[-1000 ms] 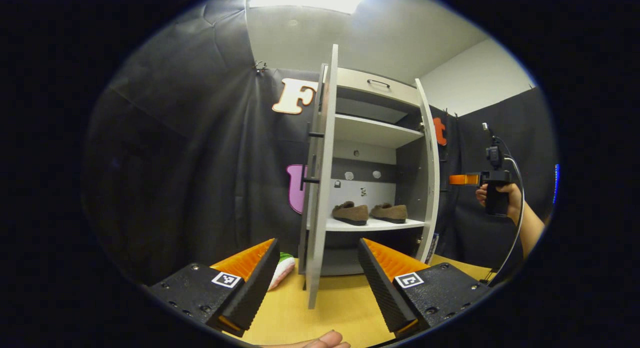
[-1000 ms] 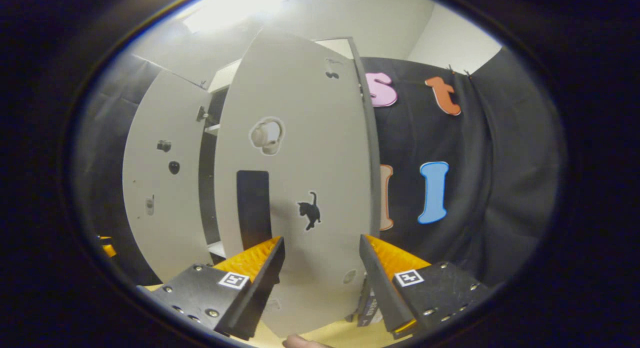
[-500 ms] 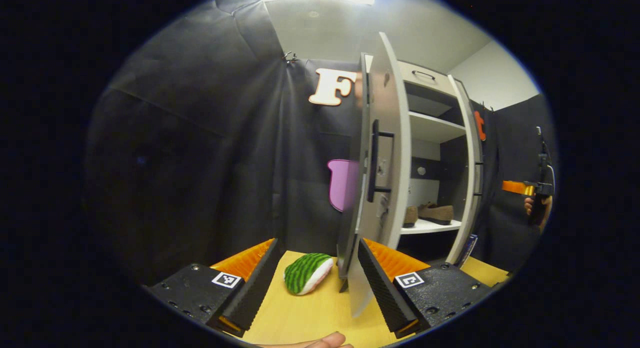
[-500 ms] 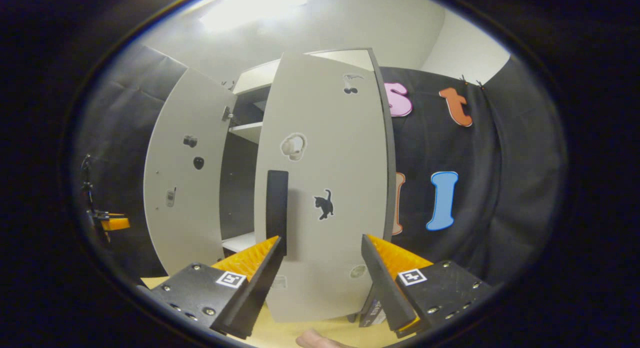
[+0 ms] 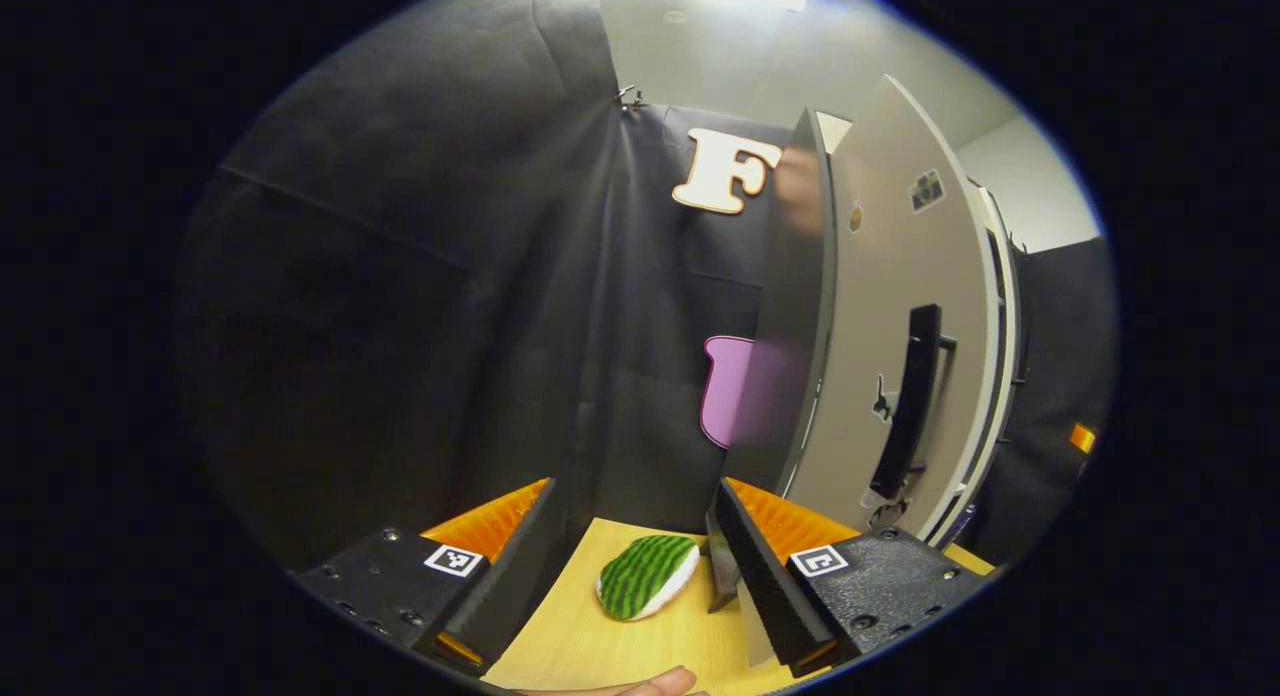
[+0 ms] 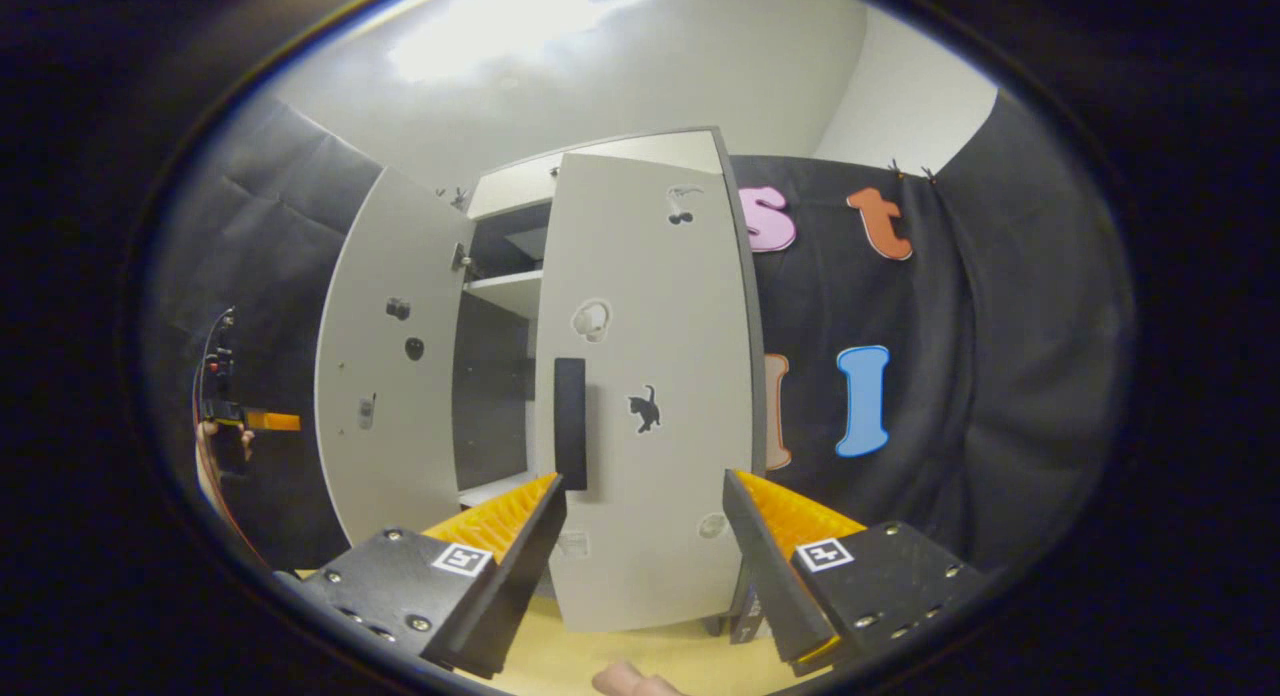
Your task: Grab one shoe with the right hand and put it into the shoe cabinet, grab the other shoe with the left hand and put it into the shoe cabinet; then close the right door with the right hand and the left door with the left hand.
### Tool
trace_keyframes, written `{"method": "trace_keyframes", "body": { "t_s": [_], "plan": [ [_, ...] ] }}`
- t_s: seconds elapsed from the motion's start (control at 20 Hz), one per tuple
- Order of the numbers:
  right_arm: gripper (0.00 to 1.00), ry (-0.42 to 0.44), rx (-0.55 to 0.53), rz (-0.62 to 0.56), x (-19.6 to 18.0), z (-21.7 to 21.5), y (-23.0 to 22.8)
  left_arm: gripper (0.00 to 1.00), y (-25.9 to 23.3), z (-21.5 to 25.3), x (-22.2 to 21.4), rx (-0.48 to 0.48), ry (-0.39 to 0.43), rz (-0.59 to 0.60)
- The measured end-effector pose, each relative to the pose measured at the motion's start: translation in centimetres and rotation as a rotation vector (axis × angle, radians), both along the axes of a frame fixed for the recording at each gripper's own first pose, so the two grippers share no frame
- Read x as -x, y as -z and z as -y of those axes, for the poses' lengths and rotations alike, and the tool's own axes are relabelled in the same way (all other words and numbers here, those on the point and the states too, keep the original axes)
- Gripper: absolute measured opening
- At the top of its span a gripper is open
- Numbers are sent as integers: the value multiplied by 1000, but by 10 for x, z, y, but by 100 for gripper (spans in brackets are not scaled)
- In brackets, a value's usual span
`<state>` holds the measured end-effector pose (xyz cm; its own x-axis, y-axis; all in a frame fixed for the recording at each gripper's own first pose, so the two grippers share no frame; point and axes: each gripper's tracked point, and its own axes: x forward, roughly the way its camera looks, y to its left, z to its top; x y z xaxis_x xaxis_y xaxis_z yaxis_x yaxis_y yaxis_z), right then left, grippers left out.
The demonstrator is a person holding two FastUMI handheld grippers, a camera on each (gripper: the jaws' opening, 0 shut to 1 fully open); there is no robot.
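Between the left gripper's (image 5: 632, 551) spread, empty fingers, a striped green toy (image 5: 647, 574) is lying on the table (image 5: 560, 646), and just past the finger at 3 o'clock the left door (image 5: 880, 356) is standing partly swung, its outer face and long dark handle (image 5: 908, 401) showing at 2 o'clock. In the right gripper view, the right gripper (image 6: 645, 536) is likewise gaping wide and holding nothing, facing the right door (image 6: 650, 376) at 12 o'clock, which is looking nearly shut; its handle (image 6: 569, 423) is sitting just above the finger at 9 o'clock. Farther off, at 10 o'clock, the left door is hanging open, with cabinet (image 6: 505, 286) shelves showing in the gap; whether the shoes are lying inside I cannot tell. Both doors are probably light, stiff panels swinging freely on hinges, so pushing the flat face near the handle edge is likely working better than pinching; a hard shove could be making them bounce back.
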<state>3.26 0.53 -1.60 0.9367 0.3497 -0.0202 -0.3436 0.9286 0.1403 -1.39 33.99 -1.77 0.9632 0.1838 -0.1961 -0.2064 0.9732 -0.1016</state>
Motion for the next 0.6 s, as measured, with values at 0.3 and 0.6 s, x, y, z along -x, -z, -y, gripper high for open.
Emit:
{"method": "trace_keyframes", "body": {
  "t_s": [0.3, 0.6],
  "plan": [
    [95, 4, 11, 50, 28, 11, -16, 93, -20, -14, -26, -69, -9, 2],
    [94, 4, 59, 120, 54, 13, -20, 94, -14, 57, -49, -6, 108, -45]
  ]
}}
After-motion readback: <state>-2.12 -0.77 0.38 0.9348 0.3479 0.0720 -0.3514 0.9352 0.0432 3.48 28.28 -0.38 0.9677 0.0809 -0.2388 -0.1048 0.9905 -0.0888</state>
